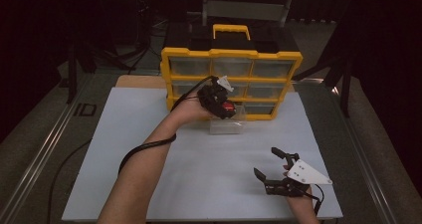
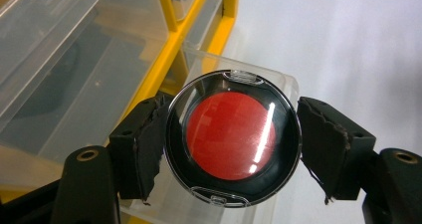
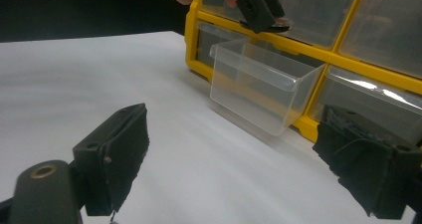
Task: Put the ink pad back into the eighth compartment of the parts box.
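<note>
One round compact (image 2: 233,138), a black case with a red disc under a clear lid, sits clamped between the two black pads (image 2: 144,149) of the left claw (image 1: 225,106), each pad pressing on an opposite side of its rim. In the left gripper view the compact hangs directly over a clear plastic drawer (image 2: 278,84) that has been drawn out of a yellow organizer (image 1: 231,82); in the right gripper view the same drawer (image 3: 259,87) juts forward from the bottom row of the yellow frame, its open top facing up, with the left claw (image 3: 259,10) and the compact just above its back edge. From the high view the left claw is at the lower middle of the organizer's front, above the clear drawer (image 1: 226,125), with its cable trailing back along the forearm. The organizer stands upright at the far edge of a white surface (image 1: 149,149), its translucent drawers in three rows and a yellow handle on top. Well apart from all this, near the front right of the surface, the right claw (image 1: 271,167) rests low with its jaws spread wide and nothing between them.
</note>
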Demonstrator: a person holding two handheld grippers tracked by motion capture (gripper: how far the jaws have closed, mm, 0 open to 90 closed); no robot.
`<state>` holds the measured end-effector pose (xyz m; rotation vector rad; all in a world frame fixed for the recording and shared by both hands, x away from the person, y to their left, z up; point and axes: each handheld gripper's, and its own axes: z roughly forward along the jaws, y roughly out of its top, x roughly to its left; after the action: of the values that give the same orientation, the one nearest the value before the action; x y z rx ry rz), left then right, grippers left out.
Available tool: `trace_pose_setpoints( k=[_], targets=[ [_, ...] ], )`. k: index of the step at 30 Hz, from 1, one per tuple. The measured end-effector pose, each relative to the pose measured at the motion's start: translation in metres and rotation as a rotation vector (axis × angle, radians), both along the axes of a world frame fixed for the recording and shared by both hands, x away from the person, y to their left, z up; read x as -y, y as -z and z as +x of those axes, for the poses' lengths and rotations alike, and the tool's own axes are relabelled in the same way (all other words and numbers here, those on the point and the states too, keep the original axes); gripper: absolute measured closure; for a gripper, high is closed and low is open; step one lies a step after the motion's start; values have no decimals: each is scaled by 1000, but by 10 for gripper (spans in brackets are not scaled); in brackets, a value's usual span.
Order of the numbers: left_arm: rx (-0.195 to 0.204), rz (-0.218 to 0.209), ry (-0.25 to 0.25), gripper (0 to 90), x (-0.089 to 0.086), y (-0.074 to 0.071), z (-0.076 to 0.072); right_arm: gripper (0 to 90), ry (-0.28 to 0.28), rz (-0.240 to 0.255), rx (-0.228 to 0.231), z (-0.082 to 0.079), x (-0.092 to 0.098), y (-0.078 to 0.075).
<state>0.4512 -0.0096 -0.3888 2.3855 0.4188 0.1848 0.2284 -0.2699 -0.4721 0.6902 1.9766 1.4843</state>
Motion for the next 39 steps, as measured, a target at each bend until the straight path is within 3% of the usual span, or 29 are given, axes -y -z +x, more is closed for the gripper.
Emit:
trace_pose_setpoints(
  k=[8, 12, 17, 19, 22, 32, 35, 39],
  targets=[
    [-26, 17, -22, 308, 2, 13, 6, 129, -3, -1, -1, 0, 0, 0],
    [-8, 16, -15, 308, 3, 16, 7, 130, -2, 1, -2, 1, 1, 1],
    [-13, -11, -39, 297, 4, 17, 8, 129, -5, -3, -8, 1, 0, 2],
    [-28, -23, -42, 133, 3, 15, 9, 130, -6, -4, -8, 1, 0, 2],
    [-49, -1, -9, 8, 7, 15, 6, 130, -5, -2, -7, 1, 0, 2],
    [-52, -9, 5, 1, 3, 11, 0, 130, -5, 1, -6, 1, 0, 1],
    [-38, -33, 4, 1, 0, 8, -6, 130, -8, -1, -5, 0, 0, 1],
    [-29, -25, 6, 1, -1, 7, -10, 129, -6, -1, -7, 1, 0, 1]
  ],
)
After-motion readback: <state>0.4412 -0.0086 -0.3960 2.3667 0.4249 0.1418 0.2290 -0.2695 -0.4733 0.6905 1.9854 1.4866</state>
